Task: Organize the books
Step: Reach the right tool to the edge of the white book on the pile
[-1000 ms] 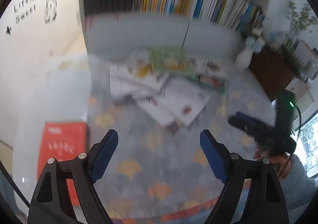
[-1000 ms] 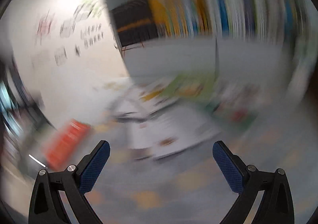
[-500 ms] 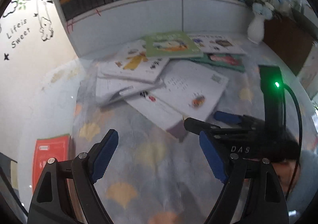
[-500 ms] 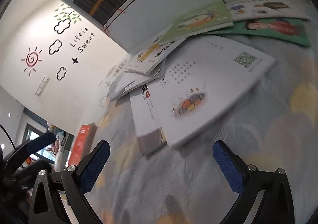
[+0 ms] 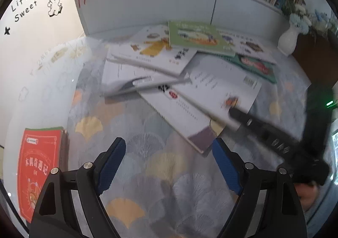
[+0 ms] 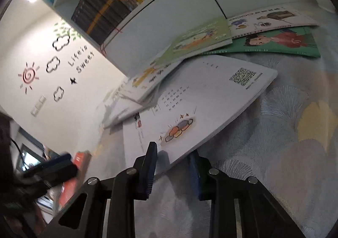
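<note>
Several books lie strewn on the patterned rug in front of a bookshelf. On top of the pile lies a white book with a QR code, its near corner between the jaws of my right gripper. Those jaws are closing, one pad above the cover and one below its edge, with a gap still showing. In the left wrist view the right gripper reaches that same white book from the right. My left gripper hangs open over bare rug with nothing between its fingers.
A red book lies on a low stack at the left. A light green book and a dark green one lie near the shelf. A white vase and a dark cabinet stand at the right.
My right gripper's jaws have drawn together from wide open around the white book's corner. Both grippers have sunk toward the rug and closer to the pile.
</note>
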Action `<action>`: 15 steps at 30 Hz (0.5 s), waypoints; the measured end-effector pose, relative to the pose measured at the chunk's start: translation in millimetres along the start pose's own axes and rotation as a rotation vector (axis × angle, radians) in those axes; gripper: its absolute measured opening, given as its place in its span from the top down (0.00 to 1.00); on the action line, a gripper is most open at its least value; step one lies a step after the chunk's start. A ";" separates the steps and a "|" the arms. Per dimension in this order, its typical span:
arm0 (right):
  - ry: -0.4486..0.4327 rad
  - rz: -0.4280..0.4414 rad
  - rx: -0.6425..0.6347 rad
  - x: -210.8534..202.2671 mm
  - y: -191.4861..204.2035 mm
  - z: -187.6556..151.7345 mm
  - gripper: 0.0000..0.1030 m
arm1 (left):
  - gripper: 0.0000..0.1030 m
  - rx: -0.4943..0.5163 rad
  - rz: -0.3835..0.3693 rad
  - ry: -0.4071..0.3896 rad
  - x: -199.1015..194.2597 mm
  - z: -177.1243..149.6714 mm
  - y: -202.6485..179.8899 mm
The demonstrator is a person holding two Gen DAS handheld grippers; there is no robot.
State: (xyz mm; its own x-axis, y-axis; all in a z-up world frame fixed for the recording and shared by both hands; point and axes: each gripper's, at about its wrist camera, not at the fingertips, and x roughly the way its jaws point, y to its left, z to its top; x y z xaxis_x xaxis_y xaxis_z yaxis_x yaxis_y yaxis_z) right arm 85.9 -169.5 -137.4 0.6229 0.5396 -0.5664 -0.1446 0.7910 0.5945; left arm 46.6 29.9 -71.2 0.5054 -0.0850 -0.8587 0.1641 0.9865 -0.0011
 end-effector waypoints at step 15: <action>0.031 0.023 -0.348 -40.6 70.5 -22.9 0.86 | 0.19 -0.018 -0.021 -0.013 -22.9 -12.5 18.4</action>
State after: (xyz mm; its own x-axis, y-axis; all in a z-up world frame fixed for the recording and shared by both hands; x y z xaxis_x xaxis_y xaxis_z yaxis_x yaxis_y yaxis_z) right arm 32.8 -129.0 -85.5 0.5938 0.5626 -0.5752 -0.4151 0.8266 0.3799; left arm 27.4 51.7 -57.9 0.5127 -0.1078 -0.8518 0.1599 0.9867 -0.0286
